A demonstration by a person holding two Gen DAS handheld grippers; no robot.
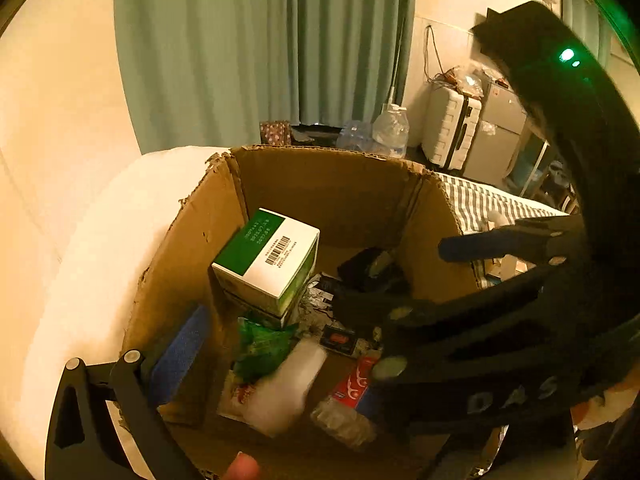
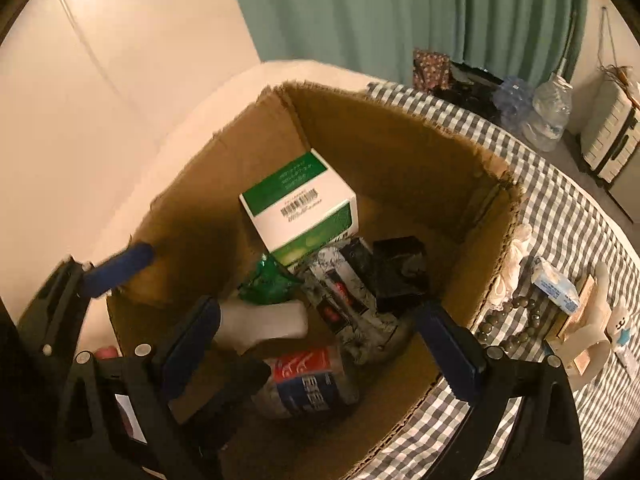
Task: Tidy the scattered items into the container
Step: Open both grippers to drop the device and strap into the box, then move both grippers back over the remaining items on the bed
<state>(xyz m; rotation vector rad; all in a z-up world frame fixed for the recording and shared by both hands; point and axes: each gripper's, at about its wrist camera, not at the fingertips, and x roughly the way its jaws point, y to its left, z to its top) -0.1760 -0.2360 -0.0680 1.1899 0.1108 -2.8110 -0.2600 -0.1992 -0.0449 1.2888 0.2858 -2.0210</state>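
An open cardboard box stands on a checked cloth. It holds a green-and-white carton, a green bag, a black box and a red-and-blue labelled bottle. A blurred white item lies free among them. My right gripper hangs open above the contents, holding nothing. My left gripper sits at the box's left wall. Only one blue finger shows, set wide and bare.
Outside the box on the cloth lie a bead bracelet, a small blue-and-white pack, a crumpled white tissue and a tape holder. Green curtains, water jugs and a white suitcase stand behind.
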